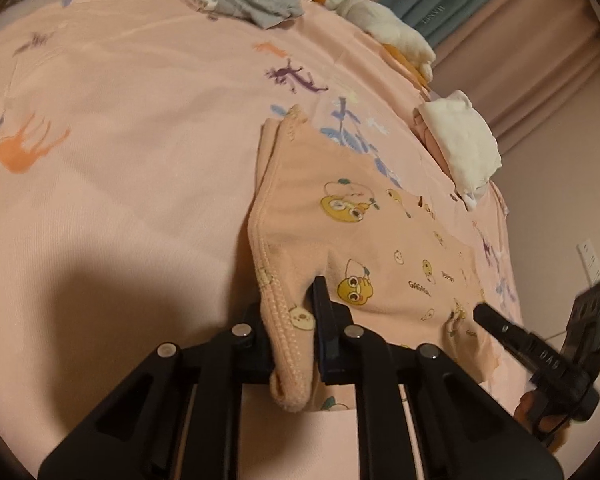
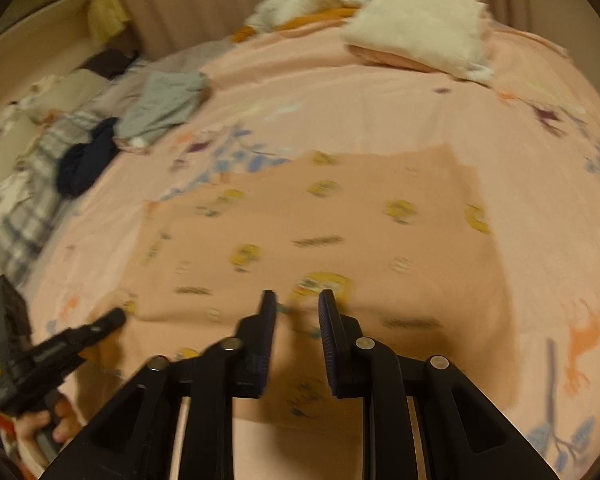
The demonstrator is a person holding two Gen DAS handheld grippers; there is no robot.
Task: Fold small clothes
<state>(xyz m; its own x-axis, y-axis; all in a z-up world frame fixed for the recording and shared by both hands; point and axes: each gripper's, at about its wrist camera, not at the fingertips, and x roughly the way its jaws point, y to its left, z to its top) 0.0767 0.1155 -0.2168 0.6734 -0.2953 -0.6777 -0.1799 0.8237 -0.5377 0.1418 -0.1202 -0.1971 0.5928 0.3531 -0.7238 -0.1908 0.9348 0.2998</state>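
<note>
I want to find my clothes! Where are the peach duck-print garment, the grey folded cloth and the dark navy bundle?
peach duck-print garment [image 1: 380, 240], left wrist view, printed middle.
grey folded cloth [image 2: 164, 106], right wrist view, top.
dark navy bundle [image 2: 86, 160], right wrist view, middle.

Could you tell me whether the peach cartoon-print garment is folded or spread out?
Mostly spread: the peach cartoon-print garment lies flat on the pink bedsheet, one hem edge bunched in the left tool.
</note>
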